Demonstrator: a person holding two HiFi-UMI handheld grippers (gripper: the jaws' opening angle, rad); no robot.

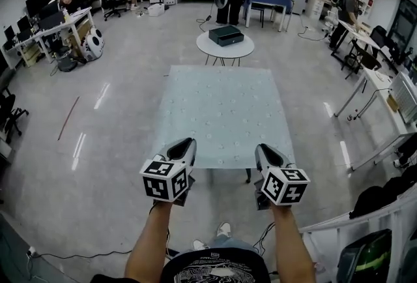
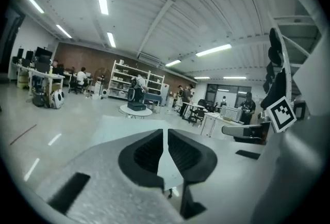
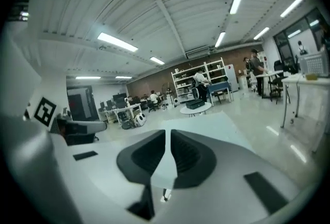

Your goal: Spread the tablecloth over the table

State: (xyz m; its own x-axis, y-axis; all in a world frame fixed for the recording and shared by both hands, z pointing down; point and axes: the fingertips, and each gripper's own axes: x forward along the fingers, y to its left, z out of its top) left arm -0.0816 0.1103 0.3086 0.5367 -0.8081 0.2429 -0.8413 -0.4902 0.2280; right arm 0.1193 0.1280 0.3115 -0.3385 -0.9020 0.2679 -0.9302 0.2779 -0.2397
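Since the tablecloth (image 1: 221,112) lies stretched out flat ahead of me in the head view, its far edge reaching toward the round side table (image 1: 225,48), I judge the job well along but not finished. The sheet looks opened to its full shape, yet I have its near edge in both claws. Whether it rests on the table top or floats above it I cannot tell, as only one table leg (image 1: 248,176) shows under that near edge. What seems left is to set the near edge down, check that the cloth hangs evenly, and let go. My left gripper (image 1: 185,143) is pinched almost fully together on the near left corner; in the left gripper view a thin pale fold of cloth runs down through the narrow slit between the jaws. My right gripper (image 1: 263,148) does the same at the near right corner, nearly closed with cloth nipped between its pads.
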